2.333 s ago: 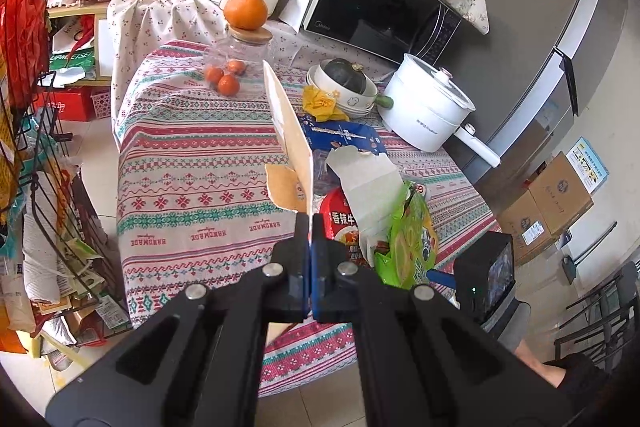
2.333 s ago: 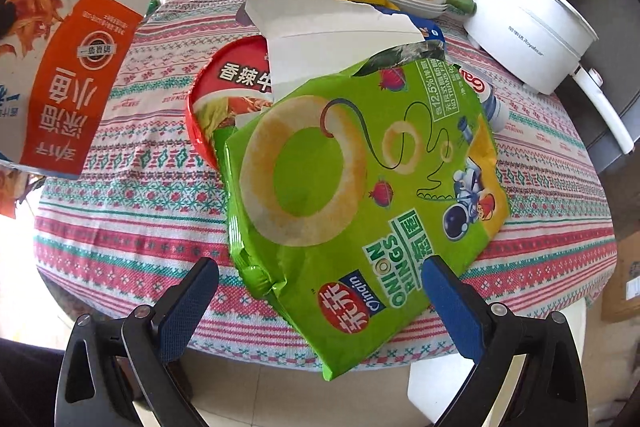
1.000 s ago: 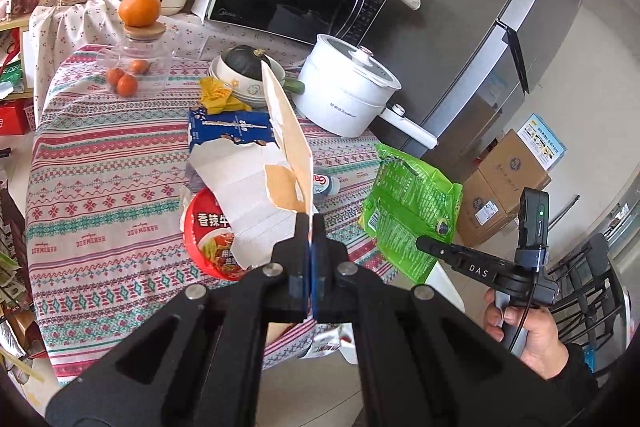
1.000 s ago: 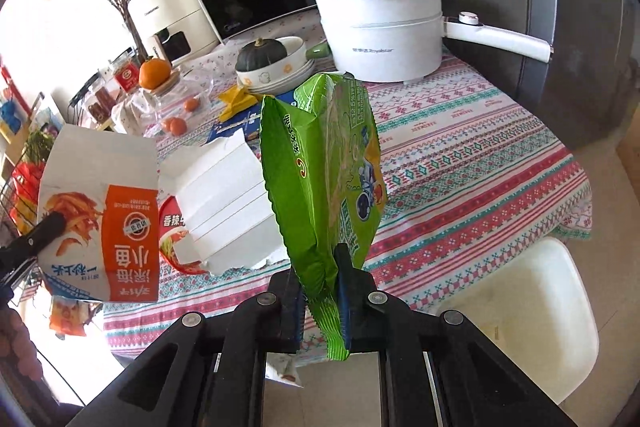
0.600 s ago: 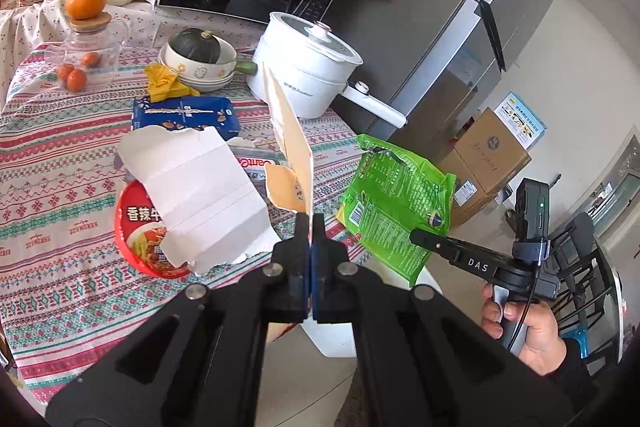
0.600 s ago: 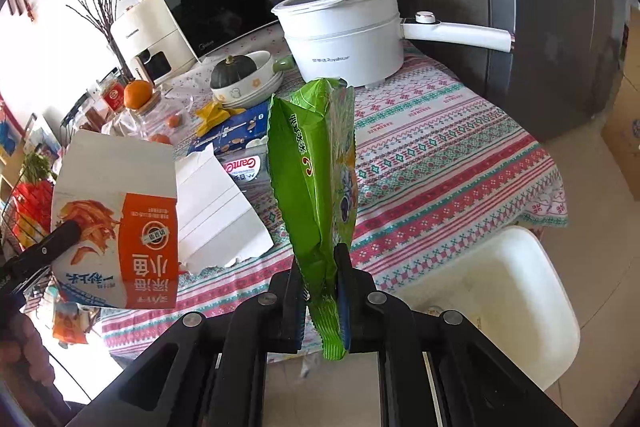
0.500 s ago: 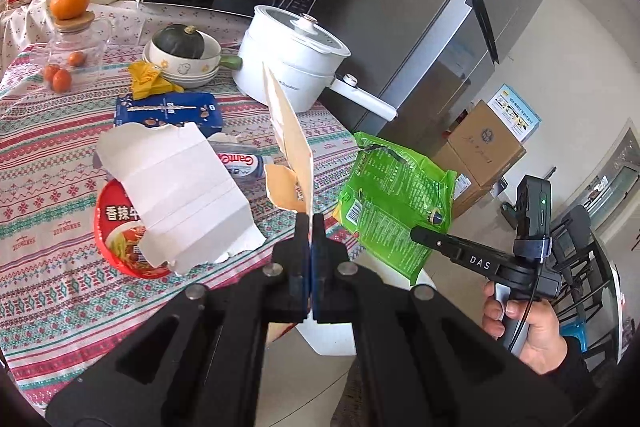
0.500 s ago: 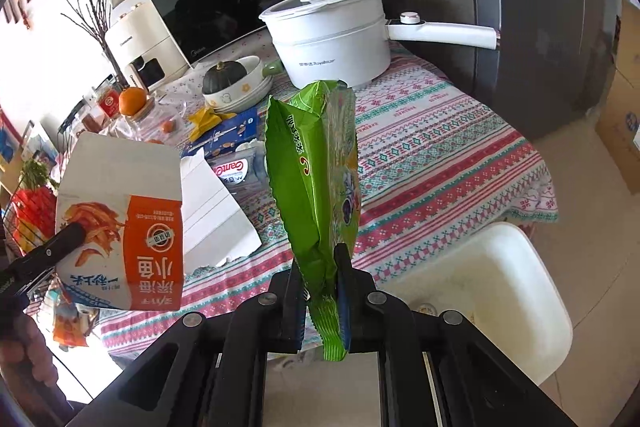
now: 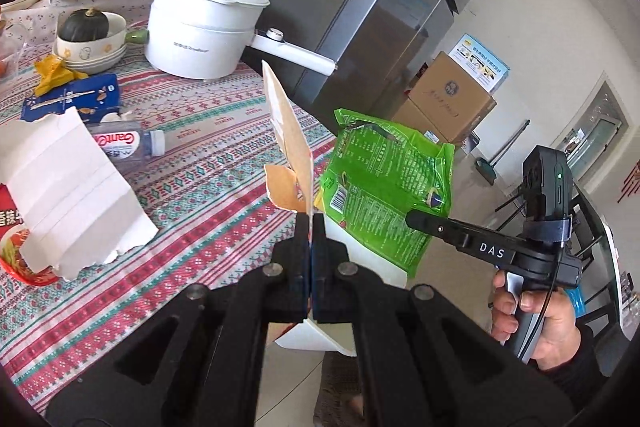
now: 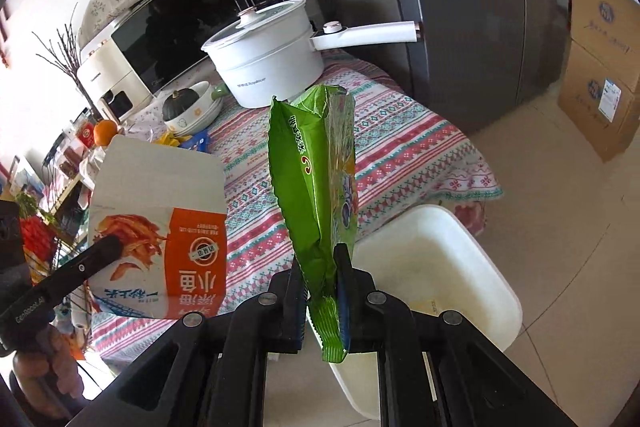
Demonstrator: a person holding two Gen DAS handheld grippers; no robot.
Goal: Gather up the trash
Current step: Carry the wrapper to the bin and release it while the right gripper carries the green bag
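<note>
Table (image 9: 224,163) covered by patterned striped cloth. White electric pot (image 9: 200,27), stacked bowls (image 9: 86,55) with dark squash, yellow wrapper (image 9: 52,75), blue carton (image 9: 72,97), plastic bottle (image 9: 128,145) lying flat, torn white paper (image 9: 68,187) over red noodle cup (image 9: 20,259). White bin (image 10: 432,279) set on tiled floor (image 10: 560,227) beside table; cardboard boxes (image 10: 600,67) stacked on floor.

Two wrist fisheyes, each looking forward and down along its own claw.
Left view sits close over the surface (image 9: 208,211) edge, facing the fridge (image 9: 400,27); right view faces the microwave (image 10: 192,23). Both share the white pot (image 9: 200,23), the striped cloth, and each other's claw.
</note>
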